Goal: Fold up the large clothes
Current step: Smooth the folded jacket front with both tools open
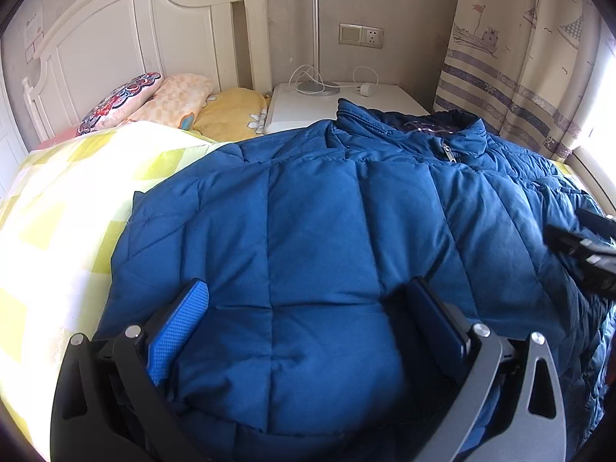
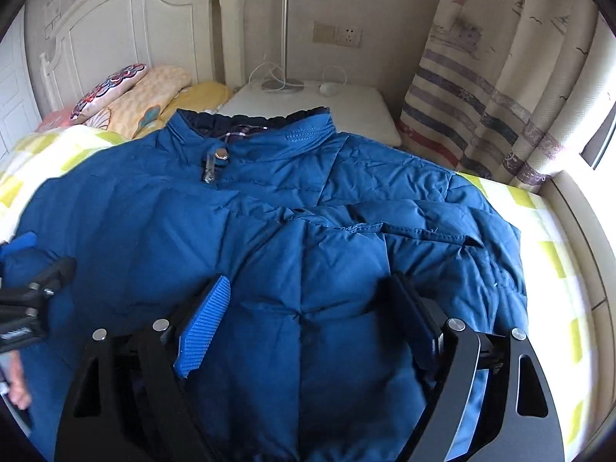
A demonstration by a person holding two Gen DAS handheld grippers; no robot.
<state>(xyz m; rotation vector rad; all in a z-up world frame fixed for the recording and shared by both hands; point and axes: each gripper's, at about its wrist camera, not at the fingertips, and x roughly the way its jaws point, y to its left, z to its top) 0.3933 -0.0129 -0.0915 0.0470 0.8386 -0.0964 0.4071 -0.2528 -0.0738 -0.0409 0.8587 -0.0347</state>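
A large blue quilted jacket (image 1: 327,211) (image 2: 346,192) lies front up on the bed, zipped, with its collar (image 2: 269,131) toward the nightstand. One sleeve is folded in over the chest on the right of the right wrist view. My left gripper (image 1: 308,283) is low on the hem end; puffy fabric bulges between its wide-set fingers and fills the gap against both pads. My right gripper (image 2: 310,278) holds the hem beside it the same way. Each gripper shows at the edge of the other's view: the right gripper (image 1: 569,227), the left gripper (image 2: 44,254).
A yellow-and-white checked bedcover (image 1: 57,211) (image 2: 550,254) lies under the jacket. Pillows (image 1: 123,100) rest against a white headboard (image 1: 115,38). A white nightstand (image 1: 308,107) carries a lamp (image 1: 315,38) and cables. A striped curtain (image 1: 519,57) hangs at the right. A hand (image 2: 19,385) shows low left.
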